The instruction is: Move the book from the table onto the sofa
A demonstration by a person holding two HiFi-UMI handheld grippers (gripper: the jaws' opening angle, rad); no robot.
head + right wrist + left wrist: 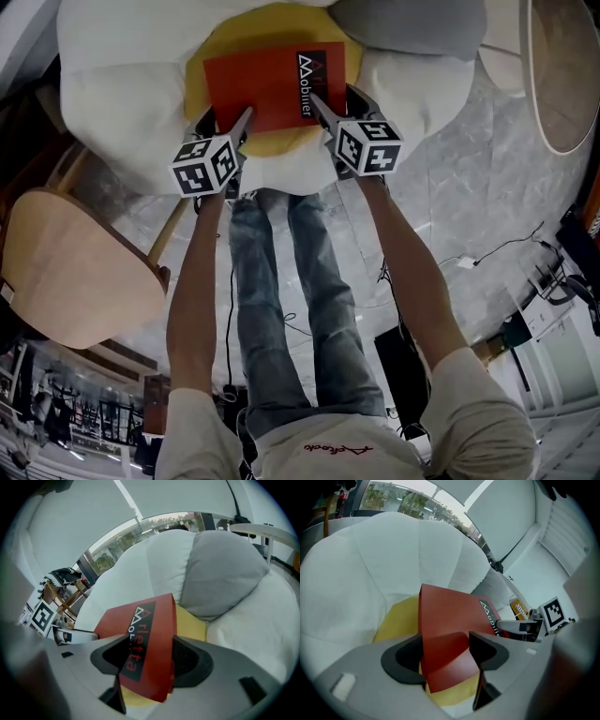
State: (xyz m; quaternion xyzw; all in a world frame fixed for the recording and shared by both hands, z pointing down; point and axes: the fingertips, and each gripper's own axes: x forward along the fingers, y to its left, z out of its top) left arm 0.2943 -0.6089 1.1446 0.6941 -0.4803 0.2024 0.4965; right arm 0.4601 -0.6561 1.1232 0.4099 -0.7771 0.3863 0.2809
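A red book (272, 86) with a black strip of lettering is held over a yellow cushion (214, 70) on the white sofa (122, 103). My left gripper (246, 117) is shut on the book's near left corner (445, 660). My right gripper (317, 101) is shut on its near right corner, where the lettered strip (136, 641) runs between the jaws. In the left gripper view the book (450, 616) tilts up over the yellow cushion (396, 620). Whether the book rests on the cushion I cannot tell.
A grey pillow (412, 23) lies at the sofa's right, also large in the right gripper view as the grey pillow (220, 573). A round wooden chair (70, 272) stands at left. A round table's edge (562, 75) shows at upper right. Cables (497, 248) trail on the marble floor.
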